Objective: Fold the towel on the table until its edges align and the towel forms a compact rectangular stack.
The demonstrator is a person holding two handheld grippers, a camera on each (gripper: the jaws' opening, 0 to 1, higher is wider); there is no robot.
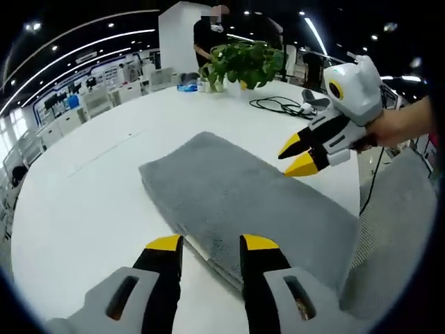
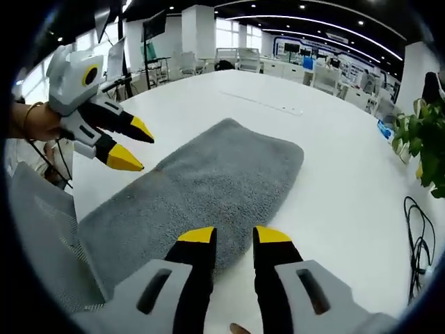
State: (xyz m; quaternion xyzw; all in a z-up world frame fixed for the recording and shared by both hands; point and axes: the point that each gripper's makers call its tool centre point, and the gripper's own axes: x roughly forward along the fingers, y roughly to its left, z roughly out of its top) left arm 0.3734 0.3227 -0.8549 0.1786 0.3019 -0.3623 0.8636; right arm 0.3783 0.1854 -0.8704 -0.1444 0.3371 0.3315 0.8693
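A grey towel (image 1: 250, 198) lies as a long strip on the white table (image 1: 90, 209), with a folded edge and seam near my left gripper (image 1: 212, 243). That gripper is open, just above the towel's near edge, holding nothing. My right gripper (image 1: 297, 155) hovers open over the towel's far side, held by a hand. In the right gripper view the towel (image 2: 208, 177) stretches away from my right gripper (image 2: 235, 235), which is open at its near edge. The left gripper (image 2: 134, 145) is open above the towel's left side.
A potted plant (image 1: 243, 62), a blue item (image 1: 186, 87) and black cables (image 1: 278, 106) sit at the table's far side, where a person (image 1: 208, 31) stands. A grey mesh chair (image 2: 38, 216) is at the table edge beside the towel's end. Cables (image 2: 417, 229) lie at the right.
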